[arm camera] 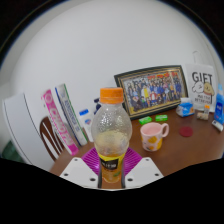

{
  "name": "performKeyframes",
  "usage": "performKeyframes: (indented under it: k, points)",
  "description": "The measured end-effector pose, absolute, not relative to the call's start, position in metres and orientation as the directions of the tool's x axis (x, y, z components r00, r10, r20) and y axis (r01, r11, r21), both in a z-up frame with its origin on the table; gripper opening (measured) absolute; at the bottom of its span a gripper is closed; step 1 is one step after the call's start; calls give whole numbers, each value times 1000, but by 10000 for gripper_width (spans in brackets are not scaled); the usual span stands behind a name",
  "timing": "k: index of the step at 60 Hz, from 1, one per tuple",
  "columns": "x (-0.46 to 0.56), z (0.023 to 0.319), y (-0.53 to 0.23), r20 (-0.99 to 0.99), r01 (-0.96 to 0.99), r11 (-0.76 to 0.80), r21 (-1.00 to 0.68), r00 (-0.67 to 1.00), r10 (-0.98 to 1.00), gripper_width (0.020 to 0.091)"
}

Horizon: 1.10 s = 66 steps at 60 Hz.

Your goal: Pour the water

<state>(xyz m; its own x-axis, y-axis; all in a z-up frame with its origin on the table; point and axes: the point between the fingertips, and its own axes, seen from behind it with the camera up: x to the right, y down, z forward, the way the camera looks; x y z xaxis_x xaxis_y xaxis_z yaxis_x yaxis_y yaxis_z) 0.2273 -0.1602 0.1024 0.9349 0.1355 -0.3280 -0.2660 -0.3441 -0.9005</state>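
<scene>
A clear plastic bottle (111, 130) with an orange cap and a yellow label stands upright between my fingers, tilted a little with the whole view. Both magenta pads (92, 158) press against its lower body at the label, so my gripper (111, 165) is shut on the bottle. The bottle appears lifted above the brown table (185, 145). Beyond it, to the right, a yellow and pink mug (153, 135) stands on the table. How much liquid the bottle holds is hard to tell.
A framed group photo (150, 90) leans against the wall behind the mug. A white gift box (202, 88) and small bottles and jars (186, 106) stand at the far right. Books and a white bottle (85, 120) stand to the left.
</scene>
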Motion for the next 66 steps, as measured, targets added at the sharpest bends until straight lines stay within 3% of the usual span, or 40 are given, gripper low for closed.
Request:
performKeyframes:
  k: [9,17,27,36,45,55,60,66]
  points:
    - [191,156,-105,-652,-575,-357,-736,743,150,255]
    - [186,180,-56,-942,-856,-399,-329,327,74,252]
    - [204,171,-1,-969,-903,-359,237,-245,-25,253]
    - [219,148,28,-870,-823,-291,487,-488,-76,254]
    - [230,125,38,-850,-812,-255,525,-514,-114,254]
    - [226,128,35,-886,-836,-294,463,-440,-142,254]
    - [224,134,32,-953,-889,-344,301,-270,-138,253]
    - [236,142,30,-992,-915,-399,-54,96,-86,255]
